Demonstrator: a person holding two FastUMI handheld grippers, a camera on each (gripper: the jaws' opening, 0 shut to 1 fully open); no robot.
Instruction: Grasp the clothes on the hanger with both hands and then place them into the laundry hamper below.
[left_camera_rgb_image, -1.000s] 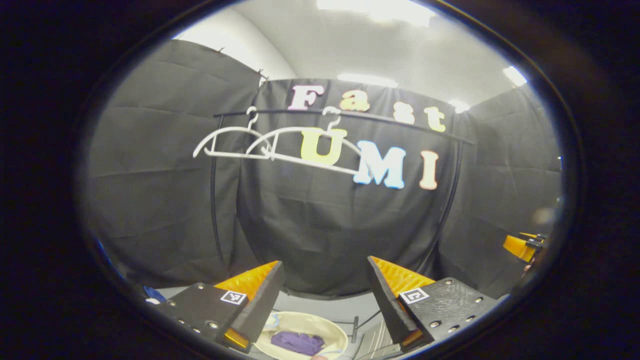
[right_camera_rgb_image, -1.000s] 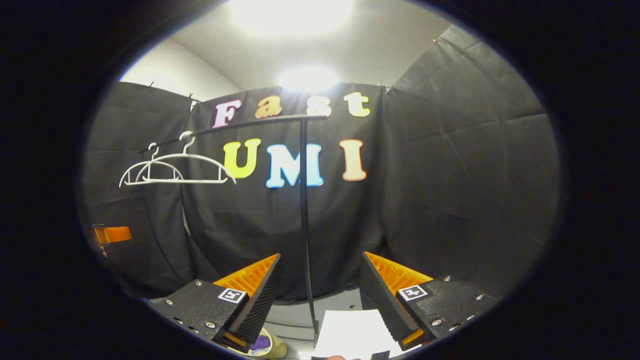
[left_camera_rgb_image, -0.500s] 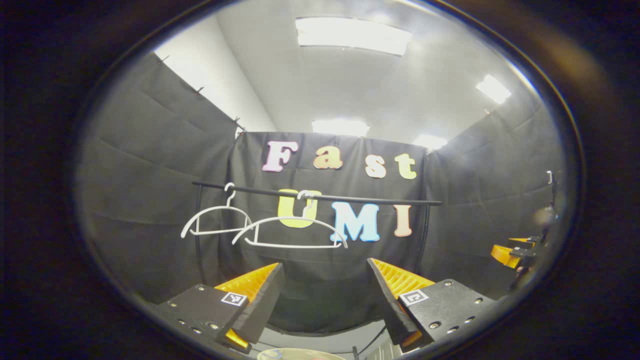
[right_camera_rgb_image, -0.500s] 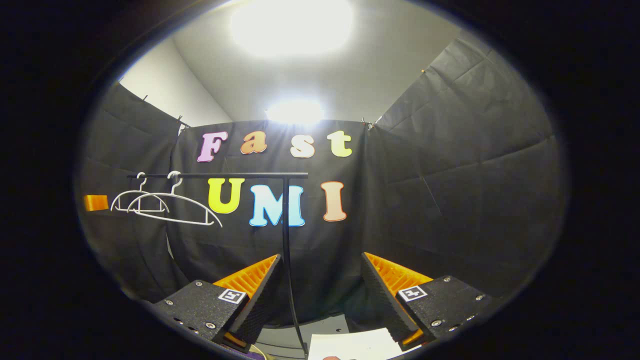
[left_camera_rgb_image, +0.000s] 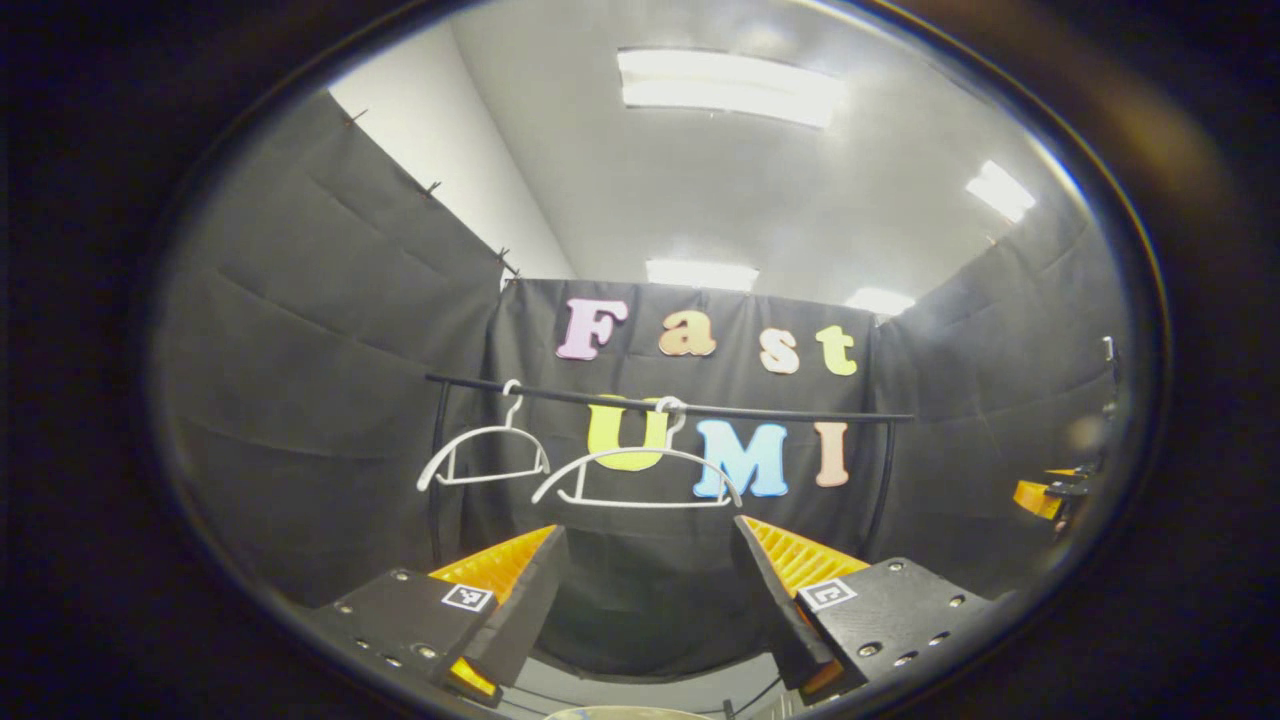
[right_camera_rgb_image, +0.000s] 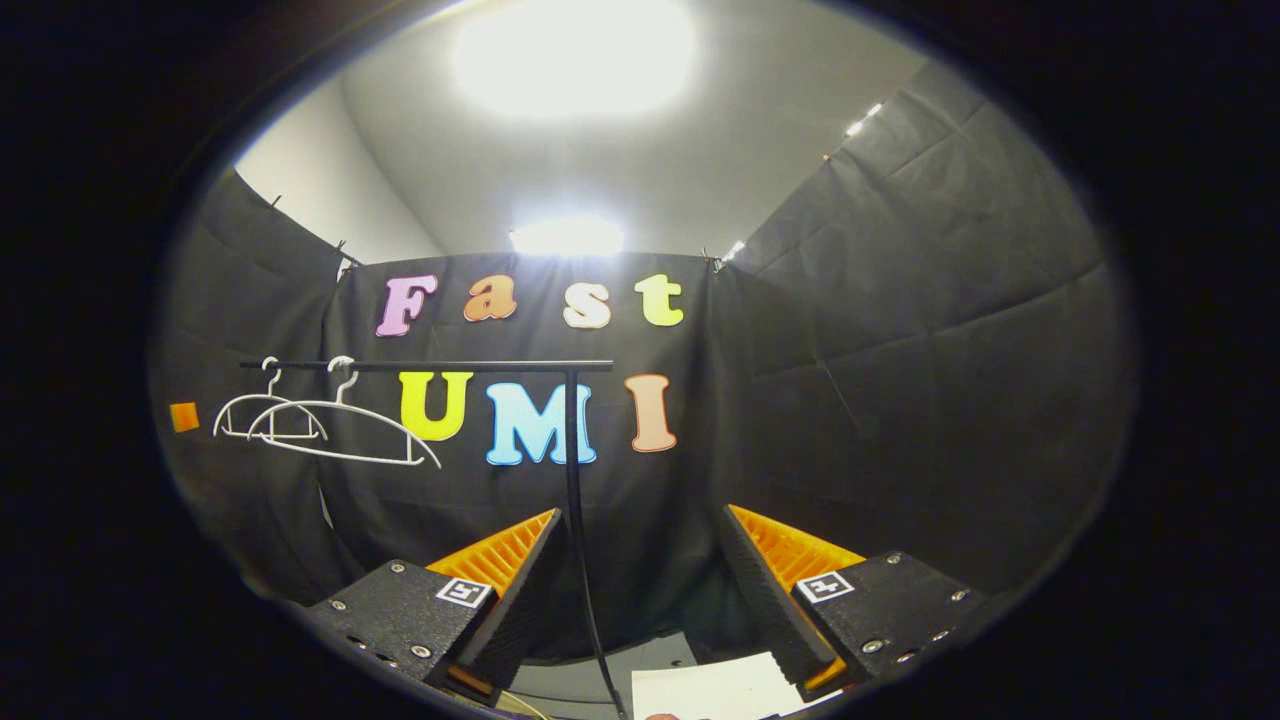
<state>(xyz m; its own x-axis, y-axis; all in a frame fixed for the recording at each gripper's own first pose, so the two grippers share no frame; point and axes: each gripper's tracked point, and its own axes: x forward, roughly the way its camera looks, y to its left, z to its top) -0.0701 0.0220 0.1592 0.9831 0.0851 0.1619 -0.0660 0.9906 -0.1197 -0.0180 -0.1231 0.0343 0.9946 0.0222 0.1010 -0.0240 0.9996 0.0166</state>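
Two white hangers hang on the black rail, and both are bare. No clothes are on them. I see the same two hangers in my right gripper view, off to the side.

Both my claws are held up and point at the back wall. My left gripper has its orange fingers spread wide, with nothing between them. My right gripper is spread wide too, and it holds nothing. In my left gripper view I can also see the right gripper as a small orange bit far off at the edge.

Where are the clothes? I cannot see them now. Just a thin pale rim peeks in at the very bottom of my left gripper view. I think that is the laundry hamper, below my claws, but I cannot see inside it. A white sheet lies low down in my right gripper view.

So I think the job is done, or nearly done: the hangers are bare and my claws are free. Next, I should tip my claws down and look into the hamper to check. If some cloth hangs over the rim, I should push it in.
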